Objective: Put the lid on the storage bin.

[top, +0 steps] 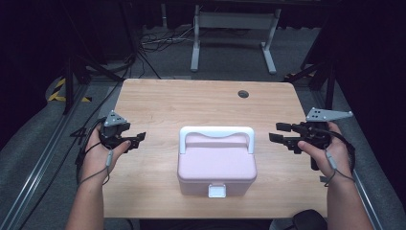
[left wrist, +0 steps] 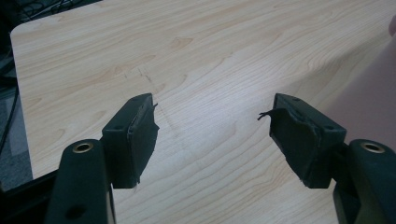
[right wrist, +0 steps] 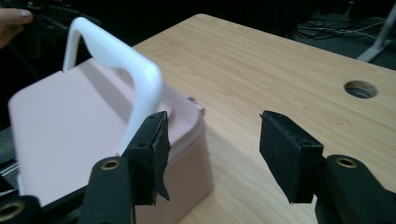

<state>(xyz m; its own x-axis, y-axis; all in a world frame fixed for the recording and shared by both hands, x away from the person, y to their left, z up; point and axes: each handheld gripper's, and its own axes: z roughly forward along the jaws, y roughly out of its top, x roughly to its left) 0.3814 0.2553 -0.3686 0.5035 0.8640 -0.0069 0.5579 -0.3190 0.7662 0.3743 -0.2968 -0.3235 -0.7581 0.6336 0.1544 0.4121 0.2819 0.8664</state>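
The left hand-held gripper is held in the person's left hand above the left part of the surface, jaws pointing inward toward the middle. In the left gripper view its jaws stand well apart with nothing between them, bare wood grain beneath; the pad on one jaw is worn, with frayed material at its tip. It is clear of the box, and a blurred pink edge enters that view at the right.

A pink box sits at the centre of the surface, near the person's edge. Its lid is on. A white handle stands upright across the far side of the lid, and a white latch shows on the front wall.

The right hand-held gripper is held in the right hand beside the box, apart from it, jaws pointing inward. In the right gripper view the jaws are spread and empty, with the box and its handle beyond the left-hand jaw.

A round hole lies in the surface toward the far right. Beyond the surface, cables lie on the grey floor beside a white frame.
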